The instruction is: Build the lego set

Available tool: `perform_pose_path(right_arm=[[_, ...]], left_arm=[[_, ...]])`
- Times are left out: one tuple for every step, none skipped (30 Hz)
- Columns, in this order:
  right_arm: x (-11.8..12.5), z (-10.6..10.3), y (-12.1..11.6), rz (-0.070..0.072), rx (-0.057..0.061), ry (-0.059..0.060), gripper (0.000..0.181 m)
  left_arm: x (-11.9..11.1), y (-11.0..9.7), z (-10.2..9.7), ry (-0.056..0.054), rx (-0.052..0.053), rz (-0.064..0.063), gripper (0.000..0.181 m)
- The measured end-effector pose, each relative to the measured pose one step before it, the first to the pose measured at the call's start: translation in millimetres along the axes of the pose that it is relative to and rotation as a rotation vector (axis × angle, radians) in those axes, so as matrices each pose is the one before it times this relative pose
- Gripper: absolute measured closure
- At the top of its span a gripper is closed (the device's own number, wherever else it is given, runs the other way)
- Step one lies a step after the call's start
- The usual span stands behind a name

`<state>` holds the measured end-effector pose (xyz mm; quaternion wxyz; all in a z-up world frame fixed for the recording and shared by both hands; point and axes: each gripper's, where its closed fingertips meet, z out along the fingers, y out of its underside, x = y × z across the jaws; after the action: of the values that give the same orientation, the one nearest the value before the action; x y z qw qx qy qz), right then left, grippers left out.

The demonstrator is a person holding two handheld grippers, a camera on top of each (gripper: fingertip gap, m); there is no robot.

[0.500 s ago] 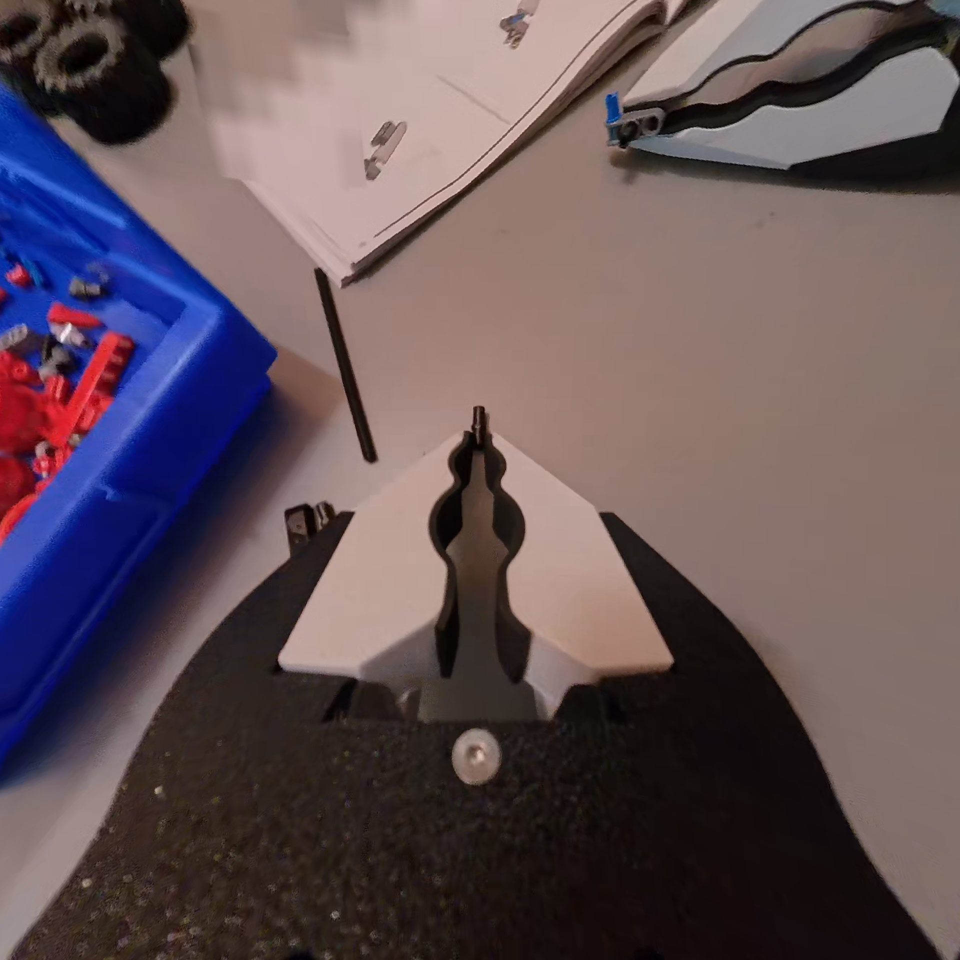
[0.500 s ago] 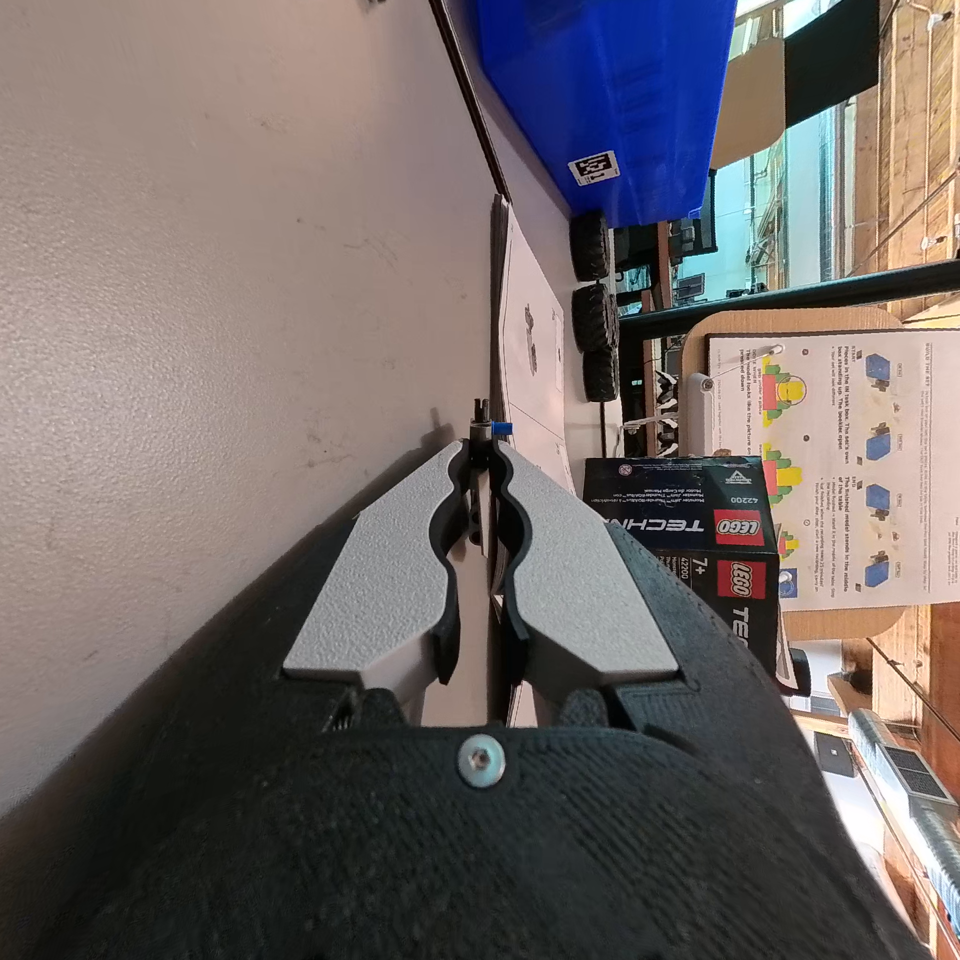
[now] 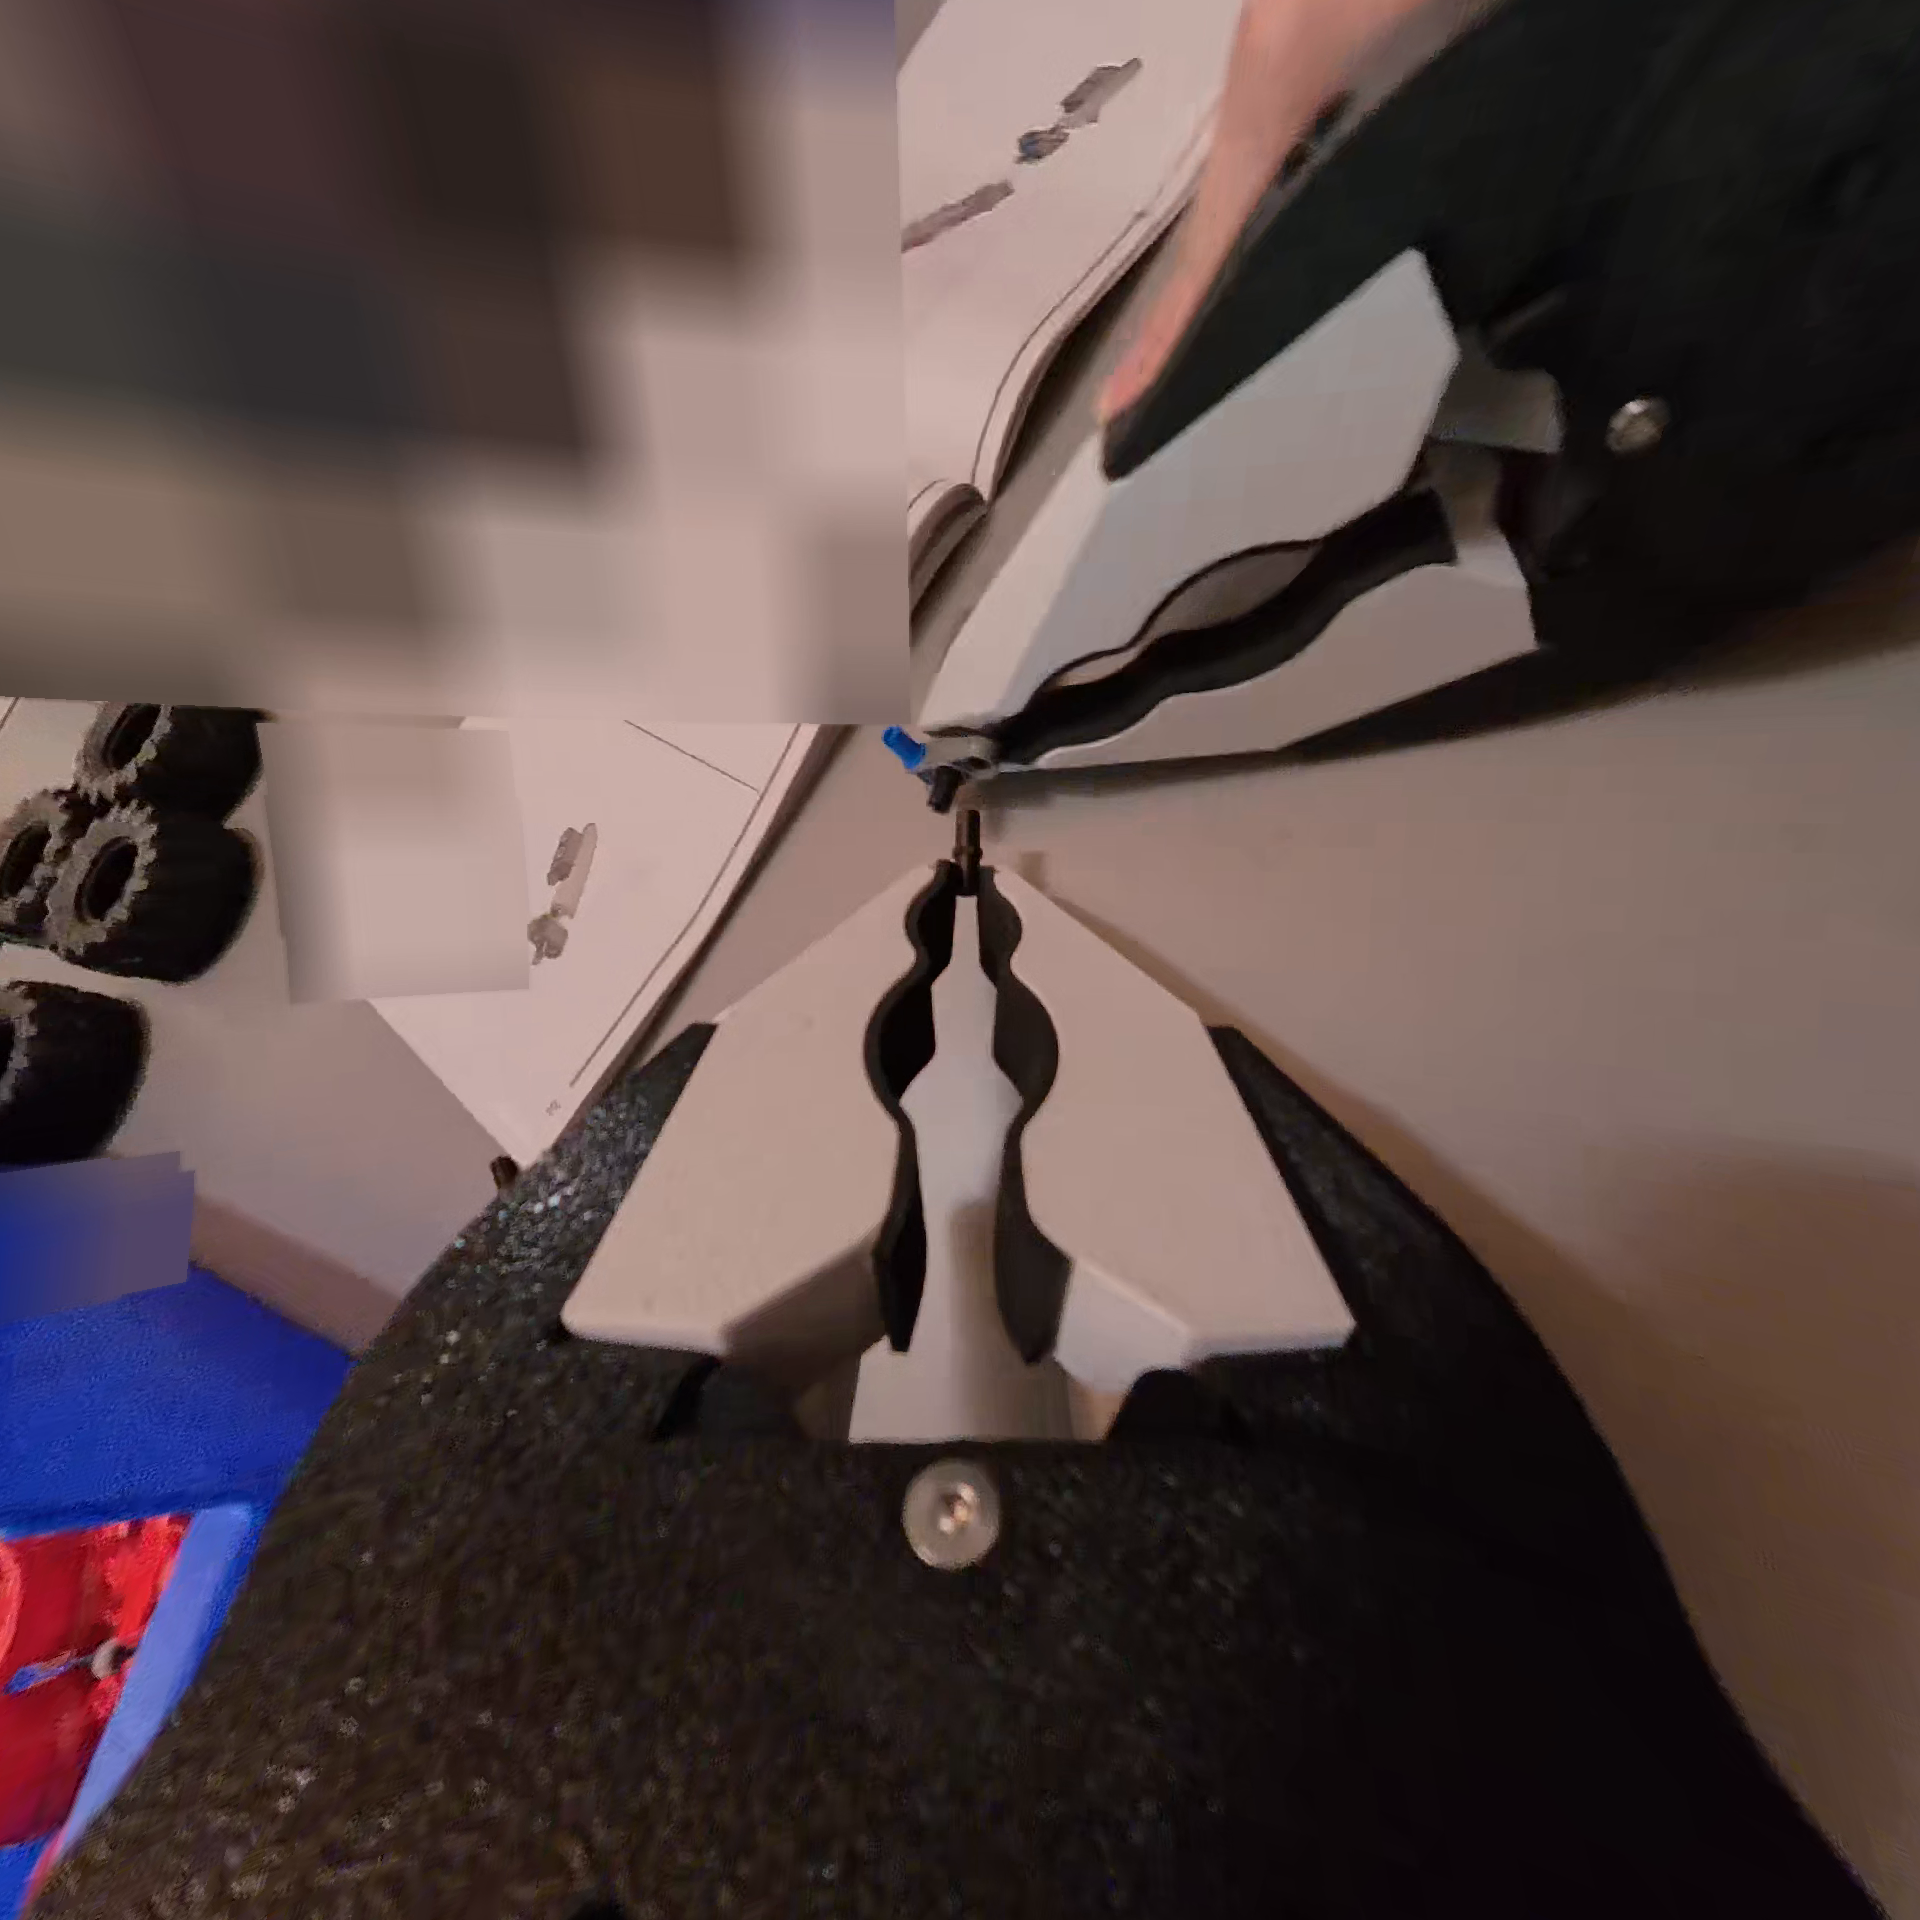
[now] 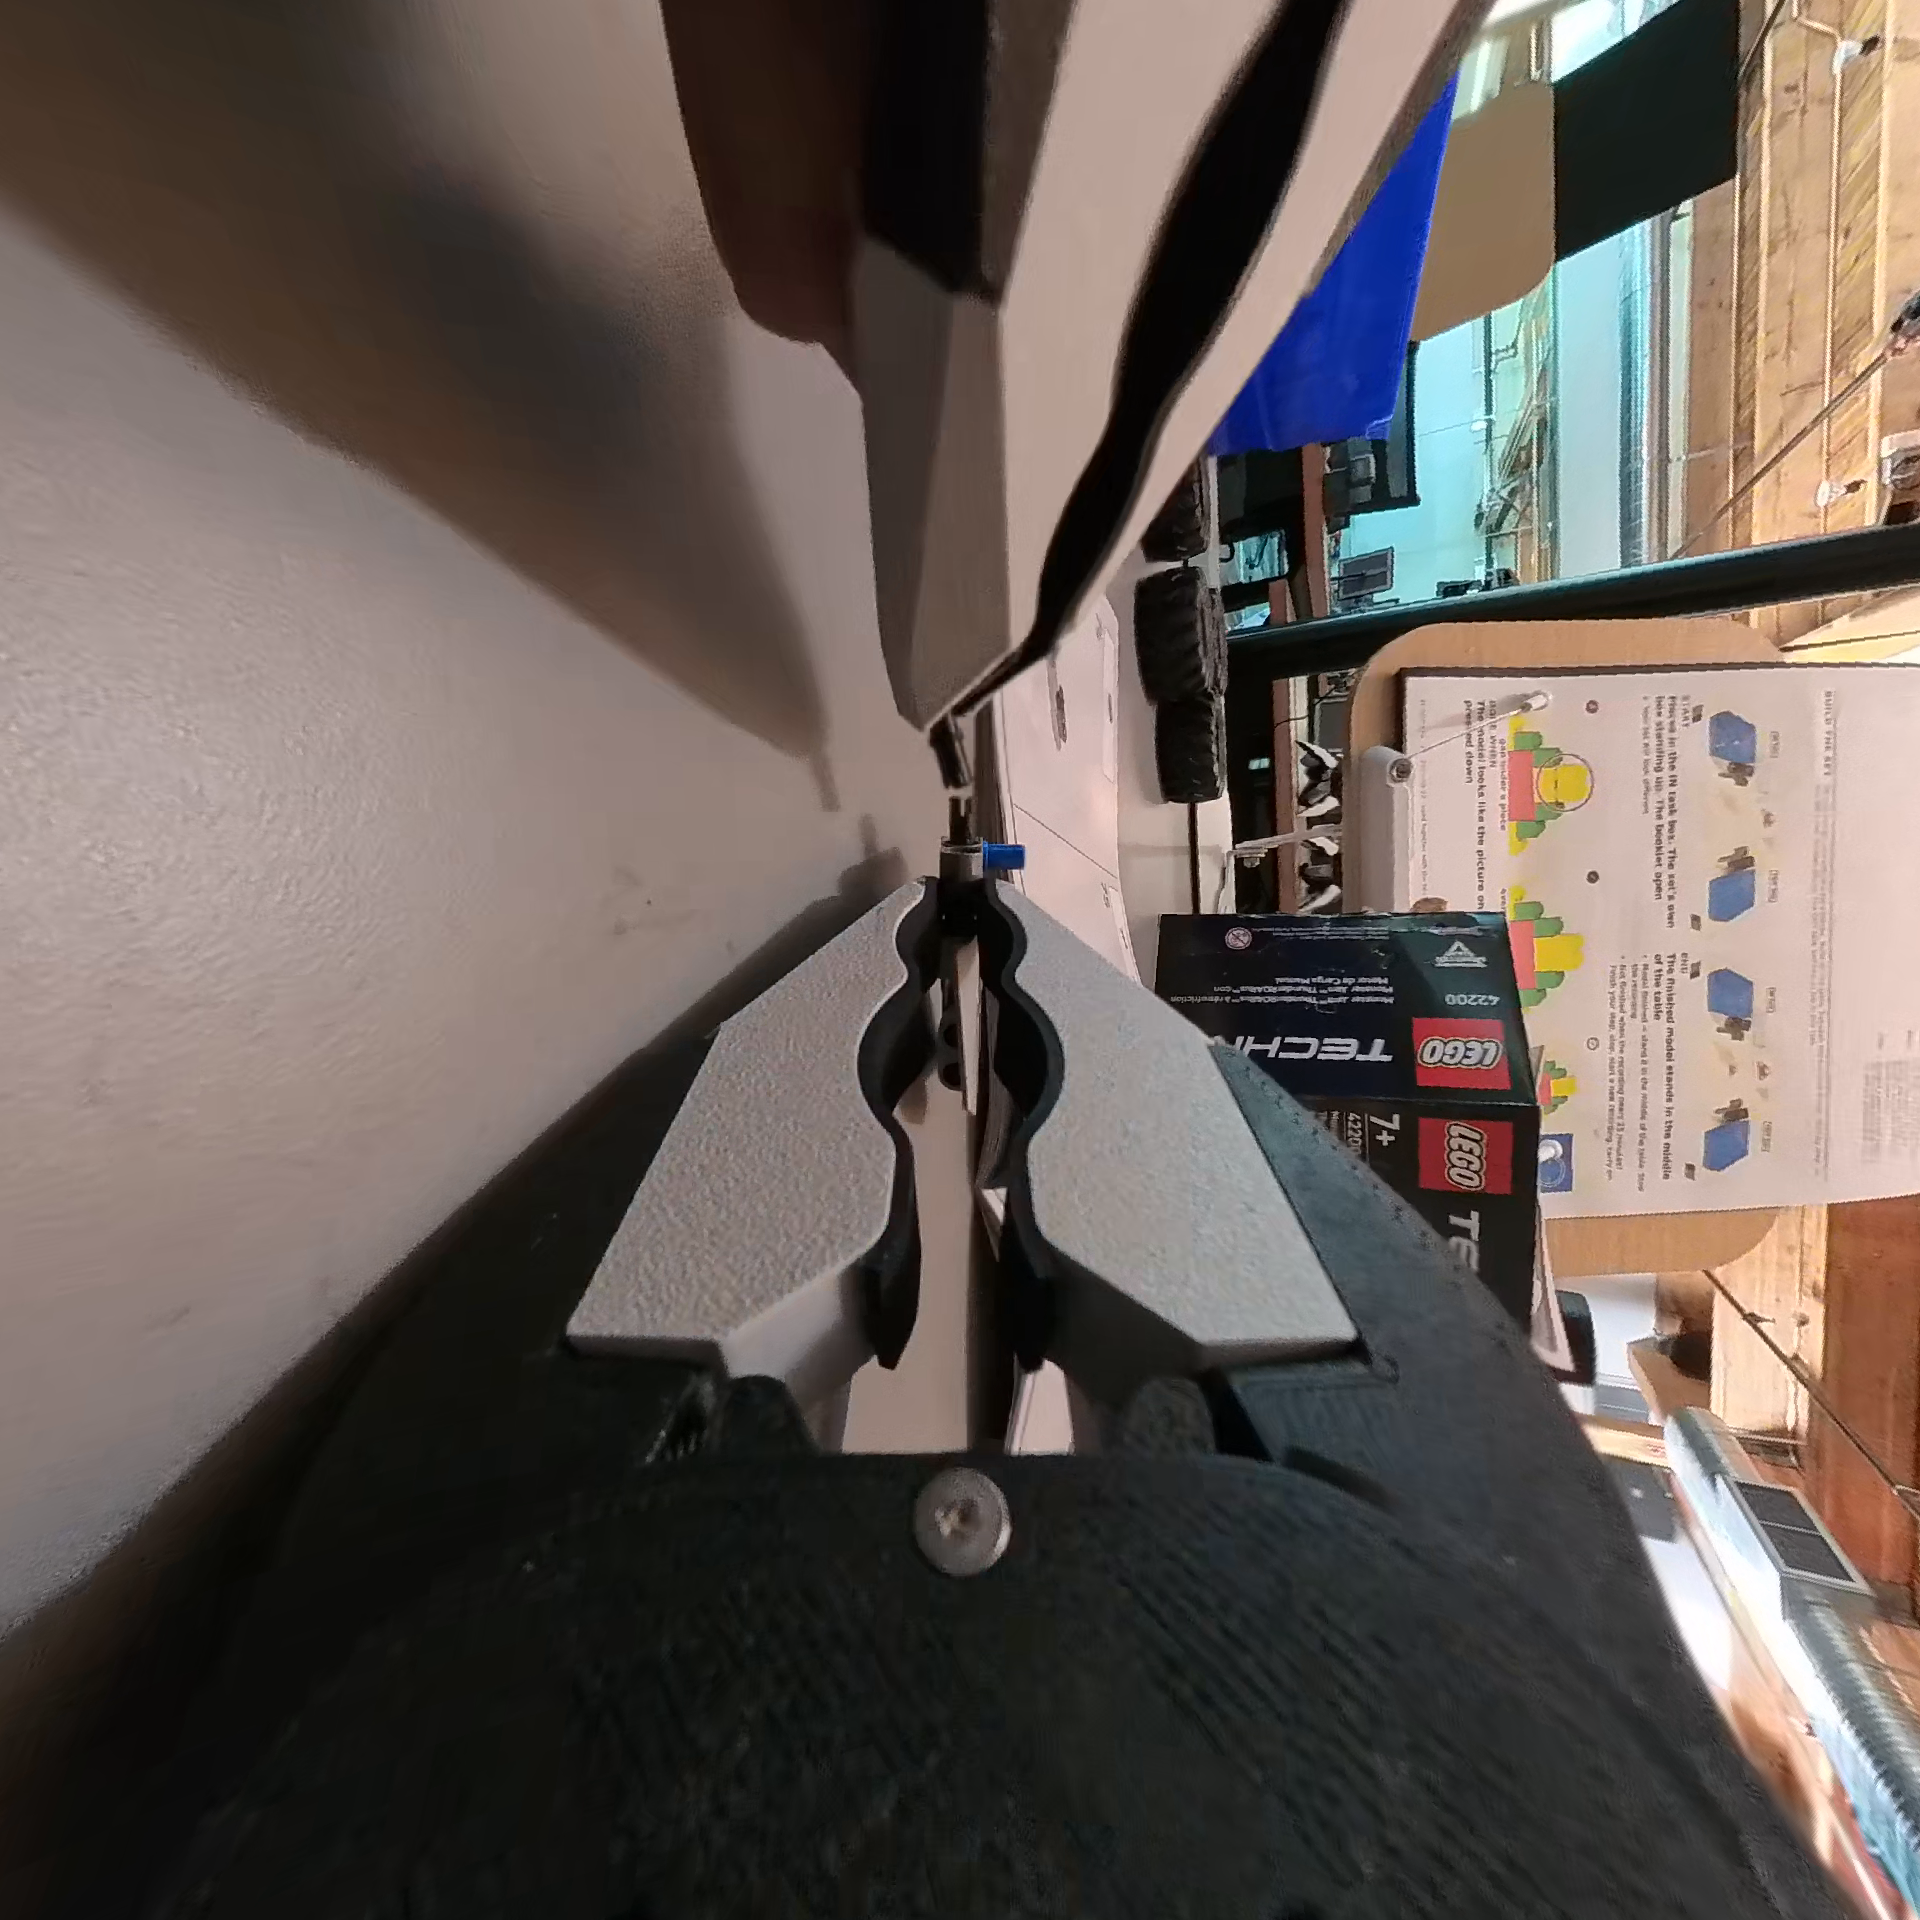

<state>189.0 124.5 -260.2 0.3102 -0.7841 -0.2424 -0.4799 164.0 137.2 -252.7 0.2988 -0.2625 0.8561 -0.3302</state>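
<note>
The two grippers have come close together above the surface [image 3: 1455, 1039]: the left gripper [image 3: 968, 883] pinches a small black pin [image 3: 968, 836], now almost touching the grey piece [image 3: 961, 767] pinched by the right gripper [image 4: 961, 883], ready to join.

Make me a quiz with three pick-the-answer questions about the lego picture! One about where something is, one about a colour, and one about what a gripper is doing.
1. Where are the black tyres in the left wrist view?
A. on the left, beside the booklet
B. inside the blue bin
C. between the fingers

2. What colour is the little pin sticking out of the grey piece that the right gripper holds?
A. yellow
B. blue
C. green

3. What is the left gripper doing?
A. wide open
B. holding a tyre
C. shut on a small black pin

Answers: 1 A, they sit on the table left of the pages; 2 B, its tip is blue; 3 C, the pin pokes from its closed tips.
</note>
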Motion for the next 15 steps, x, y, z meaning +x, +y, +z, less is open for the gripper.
perform_pose_path(right_arm=[[-0.15, -0.04, -0.36, -0.0118, -0.0015, 0.0042, 0.176], [-0.16, -0.02, -0.53, -0.0111, -0.0005, 0.0038, 0.176], [-0.22, -0.11, -0.78, -0.0123, 0.0021, 0.0032, 0.176], [-0.15, -0.12, -0.7, -0.0113, 0.0017, 0.0033, 0.176], [-0.24, 0.03, -0.39, -0.0078, -0.0008, 0.002, 0.176], [-0.19, -0.03, -0.39, -0.009, -0.0013, 0.0026, 0.176], [-0.17, -0.07, -0.49, -0.0136, -0.0014, 0.0045, 0.176], [0.07, -0.2, -0.37, -0.0093, -0.0023, 0.0038, 0.176], [-0.32, 0.16, 0.31, 0.0042, -0.0025, -0.0025, 0.176], [-0.06, 0.02, 0.19, -0.0005, -0.0016, 0.0005, 0.176], [-0.08, -0.08, 0.17, -0.0022, -0.0028, 0.0007, 0.176], [-0.15, -0.01, -0.47, -0.0014, 0.002, -0.0004, 0.176], [-0.27, -0.01, -0.13, -0.002, -0.0003, -0.0012, 0.176], [-0.33, 0.07, 0.01, 0.0, -0.001, -0.0026, 0.176], [-0.15, 0.09, 0.12, -0.0003, -0.0022, -0.0008, 0.176]], left_arm=[[-0.11, -0.12, 2.02, 0.006, 0.0019, -0.0187, 0.18], [0.17, -0.05, 1.07, 0.0005, 0.0006, -0.0079, 0.18], [-0.31, -0.61, -0.1, -0.0104, -0.0005, 0.0076, 0.18], [-0.3, -0.45, -0.35, -0.0127, -0.0031, 0.0179, 0.18], [-0.2, 0.41, 0.37, -0.0099, -0.0089, 0.0151, 0.18], [0.33, -0.27, 0.82, -0.0071, -0.0025, 0.01, 0.18], [1.82, -0.91, 0.69, 0.0051, 0.0007, 0.0067, 0.18], [1.3, -0.59, 0.93, 0.0038, -0.0024, 0.0038, 0.18], [-0.06, 0.09, 1.04, -0.0034, -0.0059, 0.0064, 0.18], [-0.15, 0.16, 0.61, -0.0023, -0.005, 0.008, 0.18], [-0.79, -0.62, -0.06, -0.0052, 0.0005, 0.0022, 0.18], [-0.9, -1.47, -0.54, -0.006, 0.0077, 0.0014, 0.18], [0.15, -0.14, -0.01, 0.0019, -0.0015, 0.0048, 0.18], [0.8, 0.7, 0.83, 0.006, -0.0057, 0.0047, 0.18], [0.33, 0.12, 0.44, 0.0004, -0.0039, 0.0088, 0.18]])
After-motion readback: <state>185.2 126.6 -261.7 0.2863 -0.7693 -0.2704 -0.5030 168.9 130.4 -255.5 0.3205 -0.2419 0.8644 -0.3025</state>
